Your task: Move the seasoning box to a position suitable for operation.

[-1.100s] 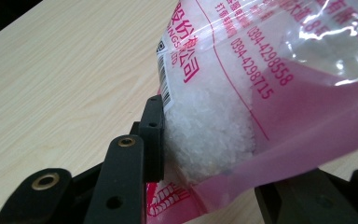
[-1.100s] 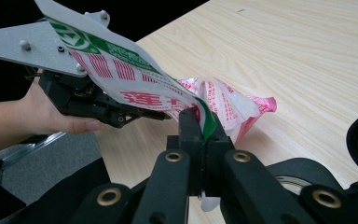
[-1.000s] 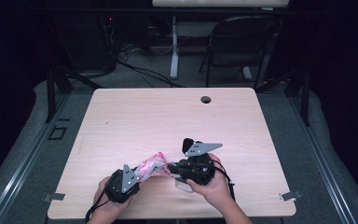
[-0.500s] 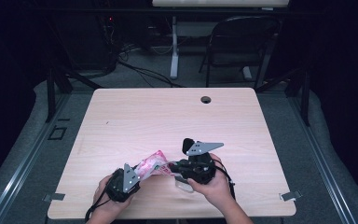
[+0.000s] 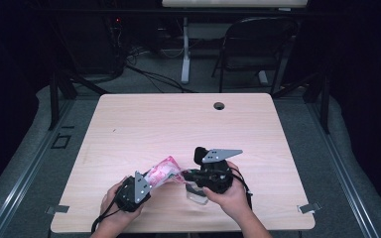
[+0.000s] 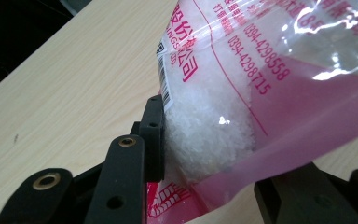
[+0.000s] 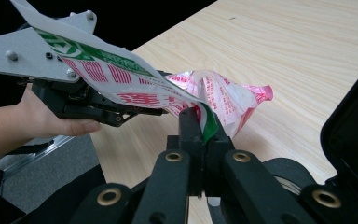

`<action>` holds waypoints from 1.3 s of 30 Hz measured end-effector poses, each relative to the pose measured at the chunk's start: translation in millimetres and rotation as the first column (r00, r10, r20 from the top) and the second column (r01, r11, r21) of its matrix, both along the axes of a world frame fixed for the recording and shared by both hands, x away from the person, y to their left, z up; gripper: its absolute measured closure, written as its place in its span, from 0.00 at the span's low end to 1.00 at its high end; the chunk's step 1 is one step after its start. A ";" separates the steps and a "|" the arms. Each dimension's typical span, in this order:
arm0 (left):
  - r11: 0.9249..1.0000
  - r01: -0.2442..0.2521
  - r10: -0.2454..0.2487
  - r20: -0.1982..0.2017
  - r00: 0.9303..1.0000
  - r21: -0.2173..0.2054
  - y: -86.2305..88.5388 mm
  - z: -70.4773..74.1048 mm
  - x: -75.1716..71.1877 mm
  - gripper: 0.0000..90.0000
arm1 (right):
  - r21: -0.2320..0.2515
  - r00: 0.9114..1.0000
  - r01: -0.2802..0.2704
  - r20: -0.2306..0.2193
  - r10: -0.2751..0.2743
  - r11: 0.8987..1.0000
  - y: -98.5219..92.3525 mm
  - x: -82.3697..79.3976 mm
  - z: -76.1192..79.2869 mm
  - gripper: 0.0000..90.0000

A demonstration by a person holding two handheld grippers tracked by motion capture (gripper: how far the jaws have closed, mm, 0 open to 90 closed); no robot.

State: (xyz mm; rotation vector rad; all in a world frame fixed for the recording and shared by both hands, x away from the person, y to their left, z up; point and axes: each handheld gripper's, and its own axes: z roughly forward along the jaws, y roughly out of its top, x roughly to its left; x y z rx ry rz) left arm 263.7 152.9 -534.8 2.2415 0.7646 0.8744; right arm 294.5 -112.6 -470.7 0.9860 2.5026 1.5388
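Near edge first, high view: left gripper (image 5: 138, 186) at lower left of frame, person's left hand (image 5: 116, 201) wrapped round it; right gripper (image 5: 191, 174) lower centre, held by right hand (image 5: 228, 196). Between them hangs the pink bag (image 5: 163, 171), a plastic pouch w/ red print and white granules inside, lifted just off the surface (image 5: 144, 124).

Left gripper view: jaws clamped on the fat, filled bottom end of the bag (image 6: 242, 93), left pad pressing the barcode side, granules bulging betw. the two. Right gripper view: jaws clenched tight on the bag's flat sealed top edge (image 7: 205, 119), thin film pinched w/ no gap; left gripper (image 7: 93, 105) shows beyond at upper left, bag (image 7: 214, 95) stretching toward it.

Key relation: bag's long axis runs lower left to upper right in the high view, slightly rising, one end per gripper. Filled end sits at the left jaws, sealed strip at the right jaws, so each hand already has its end; neither is nearer. Looks like a tear/open step: prob. needs the hands pulling apart or twisting across that axis.

Just below the right gripper, a small clear container (image 5: 196, 194) on the surface, touching or v. close to the hand; can't tell which. Farther off: round cable hole (image 5: 219, 105) near the far edge, then a folding chair (image 5: 253, 49) beyond.
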 end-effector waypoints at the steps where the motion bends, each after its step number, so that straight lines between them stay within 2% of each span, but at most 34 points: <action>1: 1.000 -0.002 0.002 0.009 1.000 0.009 -0.6 1.0 0.8 0.72 | 0.003 1.000 0.003 0.004 -0.003 1.000 -0.7 0.6 0.0 1.00; 10: 0.997 -0.008 0.004 0.053 0.999 0.073 -6.1 8.4 3.6 0.72 | 0.006 1.000 0.019 0.004 -0.019 1.000 -5.0 2.8 -0.5 1.00; 15: 0.996 -0.010 0.004 0.067 0.998 0.090 -7.1 10.7 4.5 0.72 | 0.008 1.000 0.021 0.005 -0.021 1.000 -5.8 3.5 -1.1 1.00; 23: 0.990 -0.009 -0.004 0.094 0.996 0.143 -8.0 16.1 4.5 0.73 | 0.001 1.000 0.019 0.002 -0.019 1.000 -6.9 4.0 -1.8 1.00; 39: 0.981 -0.012 -0.014 0.132 0.991 0.192 -11.6 19.3 3.4 0.73 | -0.010 1.000 0.026 -0.001 -0.026 1.000 -8.6 3.8 -3.2 1.00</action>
